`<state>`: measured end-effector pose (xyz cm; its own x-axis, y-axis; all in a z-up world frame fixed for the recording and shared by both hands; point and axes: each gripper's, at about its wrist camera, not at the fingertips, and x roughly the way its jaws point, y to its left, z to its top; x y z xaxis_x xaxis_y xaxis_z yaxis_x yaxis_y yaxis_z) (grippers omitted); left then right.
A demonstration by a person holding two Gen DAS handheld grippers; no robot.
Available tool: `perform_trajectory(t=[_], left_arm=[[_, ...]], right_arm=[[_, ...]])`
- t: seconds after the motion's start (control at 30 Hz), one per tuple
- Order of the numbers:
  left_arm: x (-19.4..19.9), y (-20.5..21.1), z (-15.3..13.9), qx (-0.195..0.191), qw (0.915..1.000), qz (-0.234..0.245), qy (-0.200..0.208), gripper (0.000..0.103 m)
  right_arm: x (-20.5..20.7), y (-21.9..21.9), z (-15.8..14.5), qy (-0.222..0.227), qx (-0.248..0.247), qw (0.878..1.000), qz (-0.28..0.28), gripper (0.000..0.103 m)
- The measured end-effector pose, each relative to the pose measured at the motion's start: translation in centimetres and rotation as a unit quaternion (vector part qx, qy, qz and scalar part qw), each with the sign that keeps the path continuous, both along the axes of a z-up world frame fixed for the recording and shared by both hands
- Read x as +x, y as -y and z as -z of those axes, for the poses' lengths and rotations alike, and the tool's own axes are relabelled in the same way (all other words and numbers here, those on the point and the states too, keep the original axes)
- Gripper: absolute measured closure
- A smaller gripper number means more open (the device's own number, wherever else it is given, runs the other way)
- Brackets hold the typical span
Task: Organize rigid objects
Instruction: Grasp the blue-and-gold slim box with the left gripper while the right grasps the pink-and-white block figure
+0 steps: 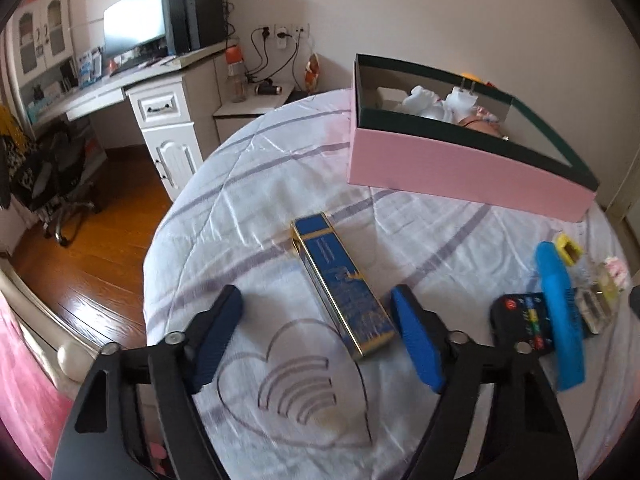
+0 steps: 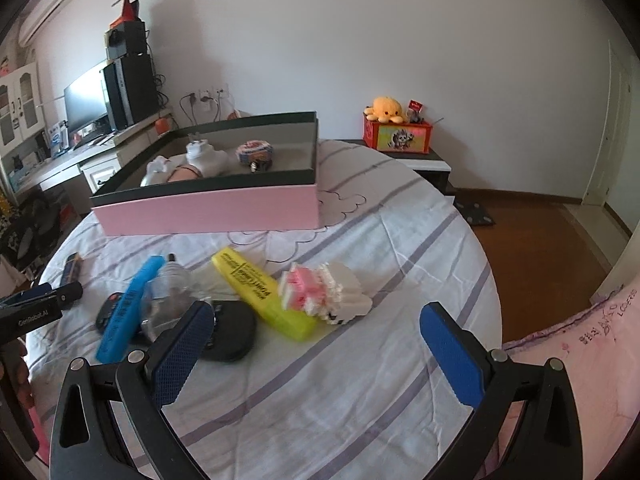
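Blue and gold, the long box [image 1: 344, 284] lies on the striped bedsheet [image 1: 256, 184] between the spread fingers of the left gripper [image 1: 318, 338]. The right gripper [image 2: 316, 354] is released too, near the yellow highlighter [image 2: 260, 292]. Far behind stands the pink box [image 2: 208, 208].

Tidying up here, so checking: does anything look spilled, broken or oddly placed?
Nothing looks spilled or broken. Loose items lie jumbled on the bed: the blue marker overlaps a clear bottle, beside the yellow highlighter. The pink box sits upright.
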<state>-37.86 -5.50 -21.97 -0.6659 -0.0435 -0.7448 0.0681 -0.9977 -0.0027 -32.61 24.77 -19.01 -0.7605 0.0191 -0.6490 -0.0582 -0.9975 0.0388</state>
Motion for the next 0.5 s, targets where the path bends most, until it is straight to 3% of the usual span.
perform_trajectory(t=[0.03,0.07,0.27,0.5], left_arm=[[-0.2,0.0,-0.1,0.0,1.0,0.005,-0.002,0.039],[-0.3,0.0,-0.1,0.003,0.9999,0.01,-0.003,0.052],[-0.1,0.9,-0.3,0.031,0.9988,0.035,-0.015,0.083],[2.1,0.1,-0.9,0.023,0.9975,0.066,-0.013,0.083]], right_arm=[[-0.2,-0.3,0.1,0.002,-0.002,1.0,0.001,0.0],[-0.3,-0.4,0.2,0.003,-0.003,1.0,0.002,0.0],[-0.7,-1.4,0.6,0.01,-0.012,1.0,0.006,0.0],[-2.6,-2.5,1.9,0.037,-0.045,0.998,0.004,0.0]])
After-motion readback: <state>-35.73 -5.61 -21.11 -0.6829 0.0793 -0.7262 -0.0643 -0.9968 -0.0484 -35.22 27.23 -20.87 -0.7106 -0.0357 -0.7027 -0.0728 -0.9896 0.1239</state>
